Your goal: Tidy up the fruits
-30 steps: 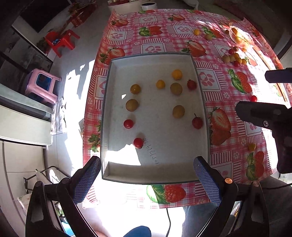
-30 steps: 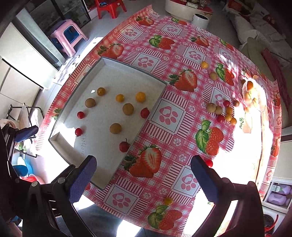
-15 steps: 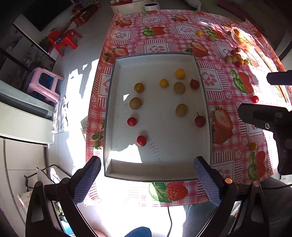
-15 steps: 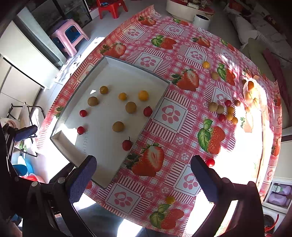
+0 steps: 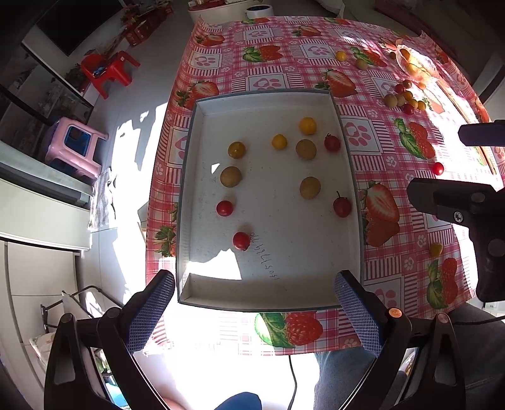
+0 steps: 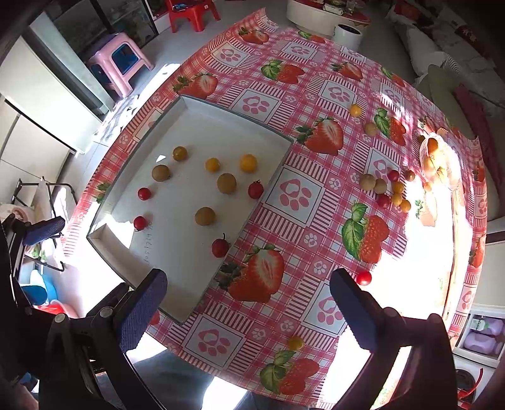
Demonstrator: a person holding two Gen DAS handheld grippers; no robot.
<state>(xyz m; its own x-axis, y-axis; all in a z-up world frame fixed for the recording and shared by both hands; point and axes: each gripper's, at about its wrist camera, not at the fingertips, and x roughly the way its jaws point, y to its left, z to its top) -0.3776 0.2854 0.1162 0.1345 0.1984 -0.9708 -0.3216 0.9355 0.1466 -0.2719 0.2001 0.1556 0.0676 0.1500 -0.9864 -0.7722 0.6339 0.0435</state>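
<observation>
A white tray lies on the strawberry tablecloth and holds several red, yellow and brown fruits. Loose fruits lie outside it: a cluster at the far right, a red tomato and a yellow one near the front. My left gripper is open and empty, high above the tray's near edge. My right gripper is open and empty, high above the cloth beside the tray. The right gripper's body also shows in the left wrist view.
A clear bag of fruit lies at the far right of the table. A pink stool and a red chair stand on the floor beyond the table's left side. The table's near edge is just below the grippers.
Both grippers have drawn back slightly and risen a little, so the tray and table look a bit farther off. Both stay open. No fruit has moved.
</observation>
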